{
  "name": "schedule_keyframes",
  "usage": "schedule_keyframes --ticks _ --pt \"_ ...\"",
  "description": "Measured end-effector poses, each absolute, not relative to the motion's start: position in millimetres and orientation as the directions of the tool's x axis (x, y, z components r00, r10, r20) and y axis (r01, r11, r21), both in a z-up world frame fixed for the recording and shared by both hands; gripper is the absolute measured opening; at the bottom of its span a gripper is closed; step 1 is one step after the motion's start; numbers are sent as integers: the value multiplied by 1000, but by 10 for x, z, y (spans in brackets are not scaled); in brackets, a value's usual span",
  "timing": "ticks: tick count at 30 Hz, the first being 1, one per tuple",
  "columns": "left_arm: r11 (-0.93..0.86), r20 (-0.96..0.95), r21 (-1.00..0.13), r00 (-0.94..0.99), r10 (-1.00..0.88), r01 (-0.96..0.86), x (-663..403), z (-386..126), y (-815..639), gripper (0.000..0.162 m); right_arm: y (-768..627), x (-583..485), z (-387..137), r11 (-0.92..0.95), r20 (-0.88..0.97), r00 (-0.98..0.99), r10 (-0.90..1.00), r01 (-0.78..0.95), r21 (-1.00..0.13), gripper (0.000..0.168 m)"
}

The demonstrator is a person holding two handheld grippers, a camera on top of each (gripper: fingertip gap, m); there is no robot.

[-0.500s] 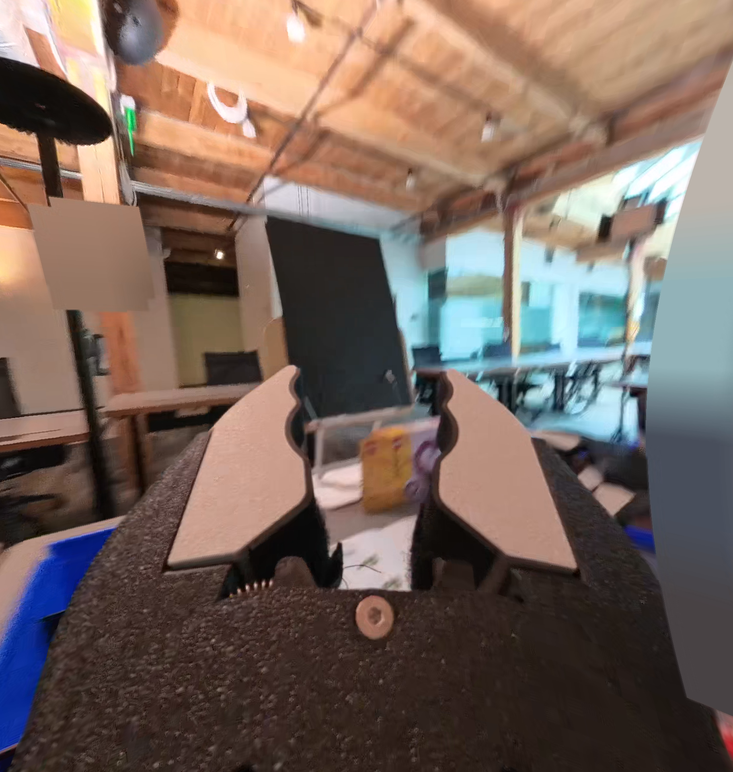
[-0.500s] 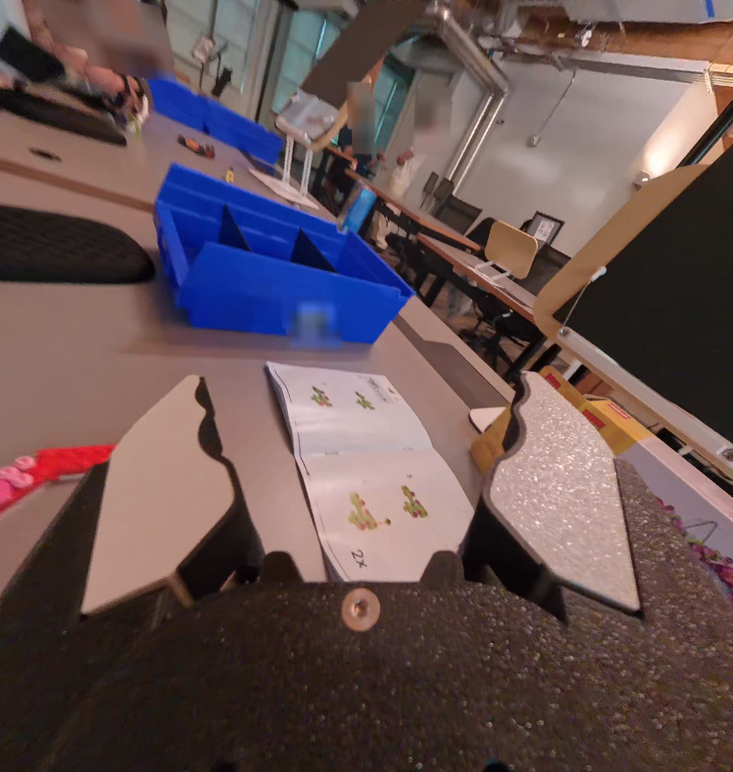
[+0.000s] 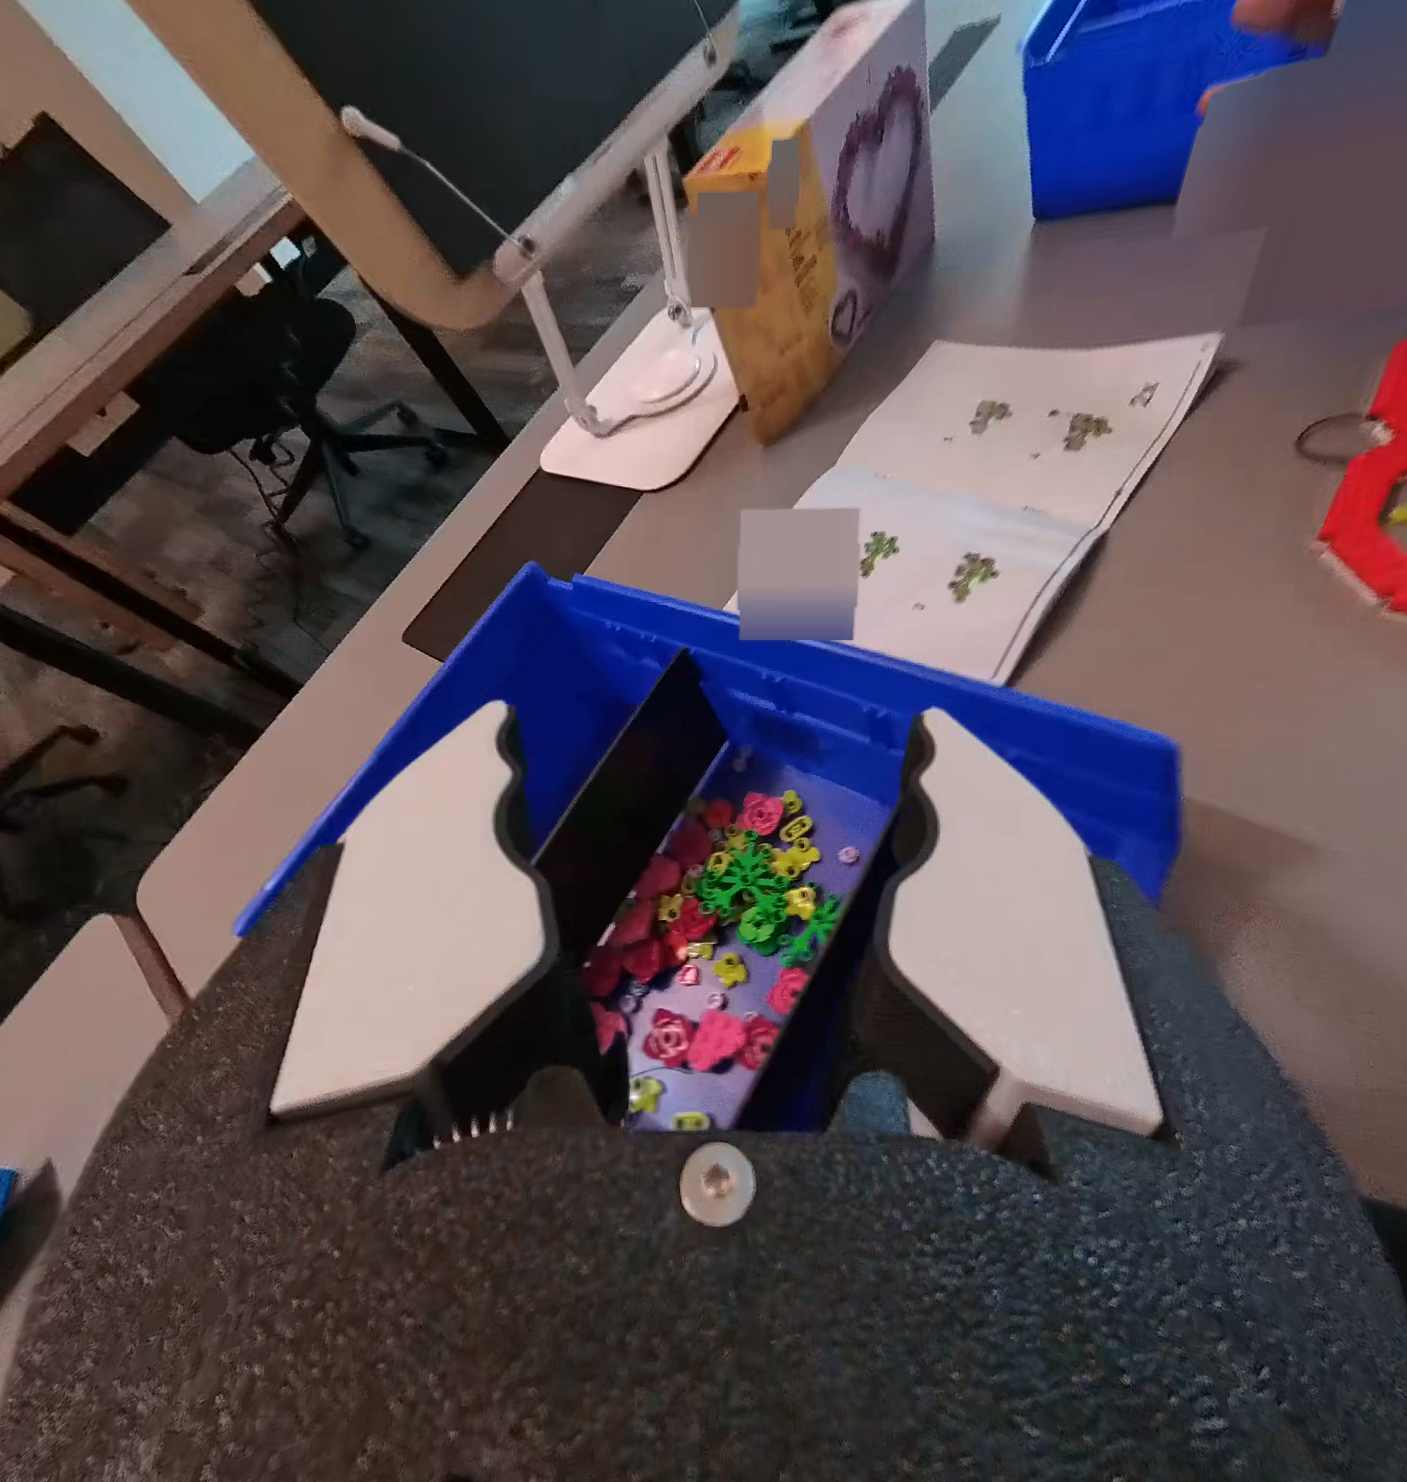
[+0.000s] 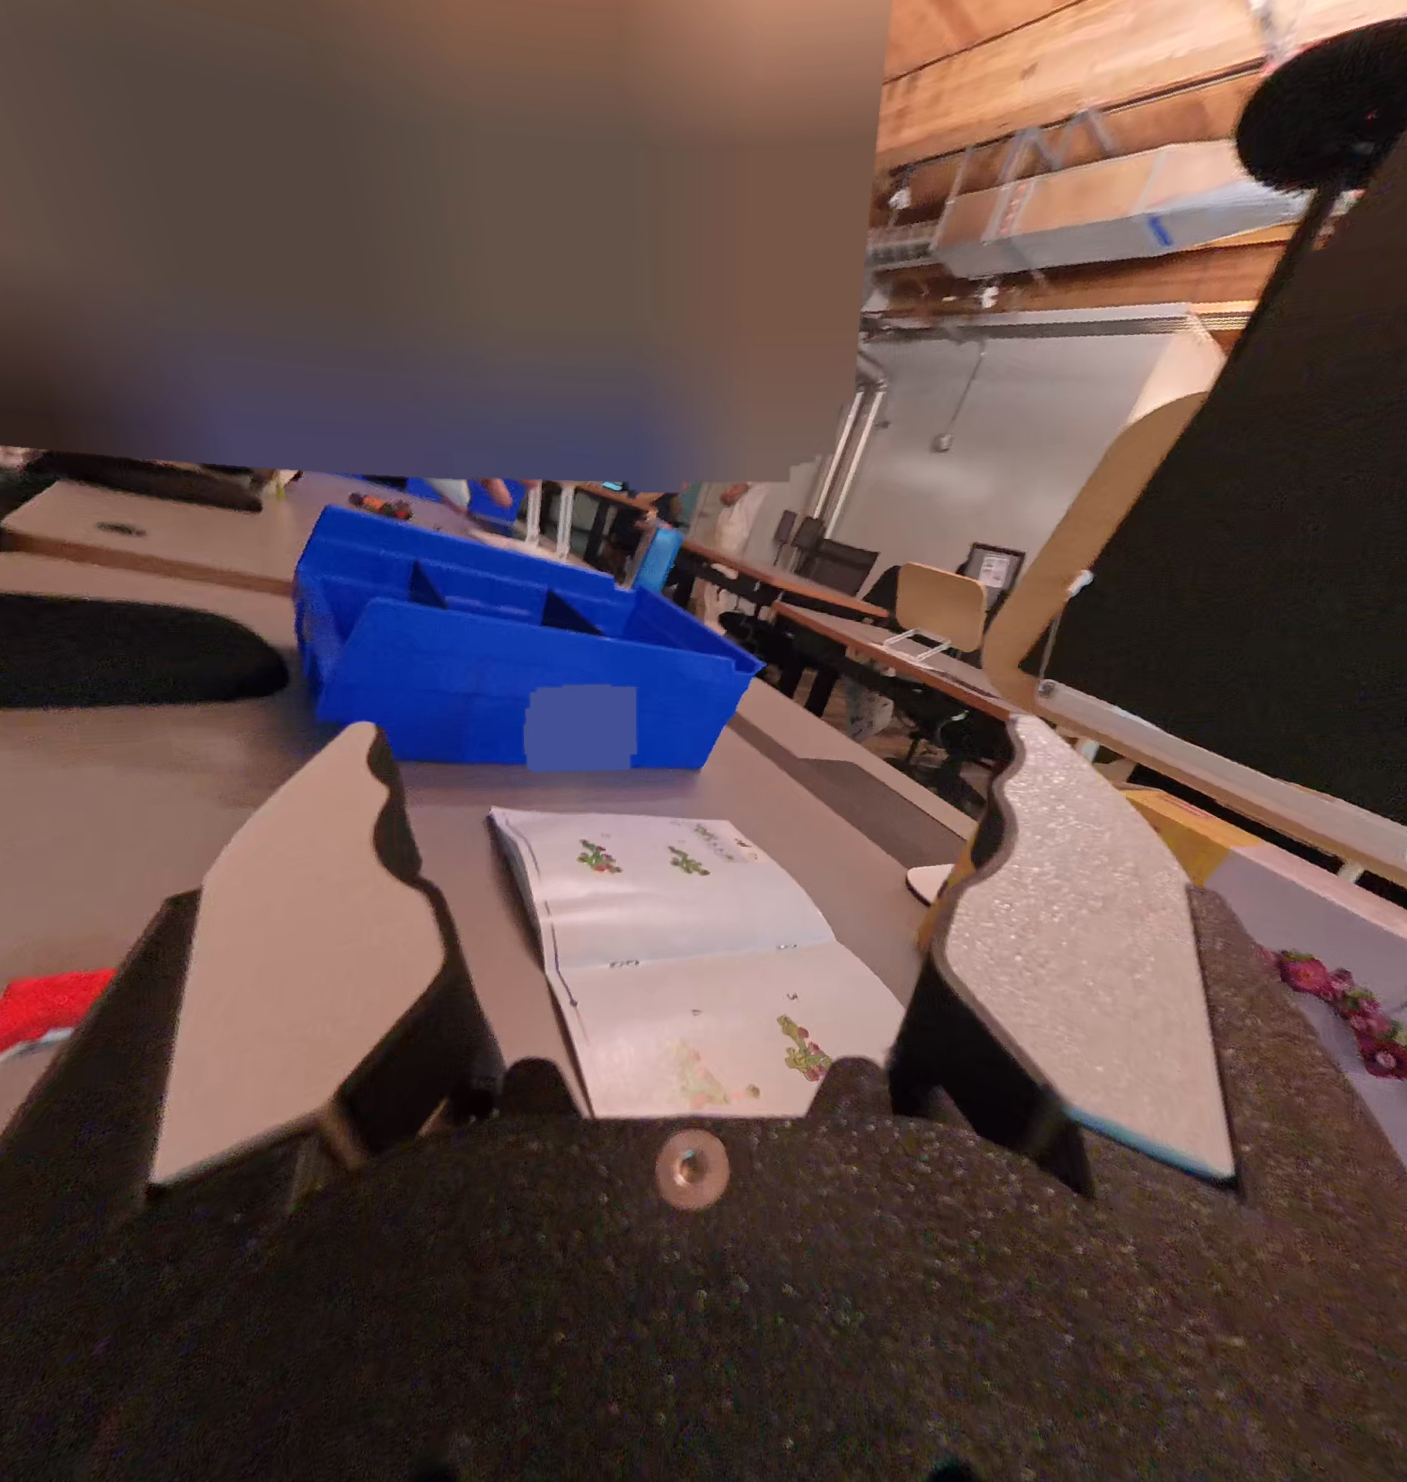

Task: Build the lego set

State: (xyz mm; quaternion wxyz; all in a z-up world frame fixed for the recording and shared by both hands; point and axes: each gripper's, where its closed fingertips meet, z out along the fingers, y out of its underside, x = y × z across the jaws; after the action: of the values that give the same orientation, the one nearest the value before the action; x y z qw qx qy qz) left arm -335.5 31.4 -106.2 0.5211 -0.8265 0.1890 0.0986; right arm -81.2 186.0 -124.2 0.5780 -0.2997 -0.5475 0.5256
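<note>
My left gripper (image 3: 716,722) is open and empty, pointing down over a blue divided bin (image 3: 1005,722). Its middle compartment holds several pink, green and yellow lego flower pieces (image 3: 732,906). The open instruction booklet (image 3: 1029,473) lies beyond the bin. A red lego frame (image 3: 1397,513) lies at the right edge. My right gripper (image 4: 696,730) is open and empty, low over the table, with the booklet (image 4: 676,922) between its fingers. The red frame (image 4: 42,1010), with pink pieces on it, shows at its left.
The yellow and lilac lego box (image 3: 844,240) stands behind the booklet, next to a white monitor stand base (image 3: 644,417). A second blue bin (image 4: 523,666) sits farther along the table, with a black pad (image 4: 106,649) to its left. The table edge drops off at the left of the left wrist view.
My left gripper has tipped down from facing the room and ceiling to looking into the blue bin, and its jaws are wider apart. The right gripper's view has shifted only slightly.
</note>
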Motion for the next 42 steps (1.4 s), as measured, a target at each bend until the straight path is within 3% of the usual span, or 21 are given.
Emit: schedule_keyframes --ticks 4,10,12,13,15,16,20,25,27,34,39,42 --pt "-396 -365 -802 892 -266 -447 -3514 -1225 416 80 1893 -770 -1235 251 295 -130 947 -280 -927 147" --pt "-459 -361 -746 872 -329 -482 -3671 -1518 454 38 1858 -763 -1306 317 355 -118 928 -256 -913 142" --pt "-494 -410 -696 853 -323 -521 -3788 -1589 467 20 1831 -734 -1256 306 354 -128 927 -291 -906 117" --pt "-510 -443 -666 839 -316 -544 -3851 -1620 477 5 1829 -713 -1227 308 359 -125 925 -309 -900 92" --pt "-543 -500 -600 806 -318 -587 -3948 -1703 496 0 1853 -662 -1218 373 420 -98 902 -310 -875 6" --pt "-569 -513 -562 792 -331 -601 -3980 -1767 492 0 1883 -648 -1218 404 443 -72 894 -300 -864 0" --pt "-615 -540 -464 754 -374 -637 -4040 -1956 512 0 1964 -662 -1287 439 463 -43 885 -249 -863 0" --pt "-614 -475 -471 769 -428 -633 -4026 -1995 530 23 1987 -652 -1235 388 412 -25 911 -290 -875 68" --pt "-631 -374 -478 792 -483 -610 -3961 -2035 480 38 2019 -645 -1201 322 348 -34 937 -307 -896 86" --pt "-720 -108 -409 813 -571 -560 -3862 -2211 375 47 2074 -611 -1166 219 253 -63 965 -335 -917 90" --pt "-734 -138 -277 782 -608 -620 -3938 -2391 352 42 1993 -724 -1376 296 324 -97 941 -225 -928 94" --pt "-726 -135 -261 768 -626 -637 -3921 -2406 357 41 1960 -768 -1474 330 353 -116 928 -175 -927 94"
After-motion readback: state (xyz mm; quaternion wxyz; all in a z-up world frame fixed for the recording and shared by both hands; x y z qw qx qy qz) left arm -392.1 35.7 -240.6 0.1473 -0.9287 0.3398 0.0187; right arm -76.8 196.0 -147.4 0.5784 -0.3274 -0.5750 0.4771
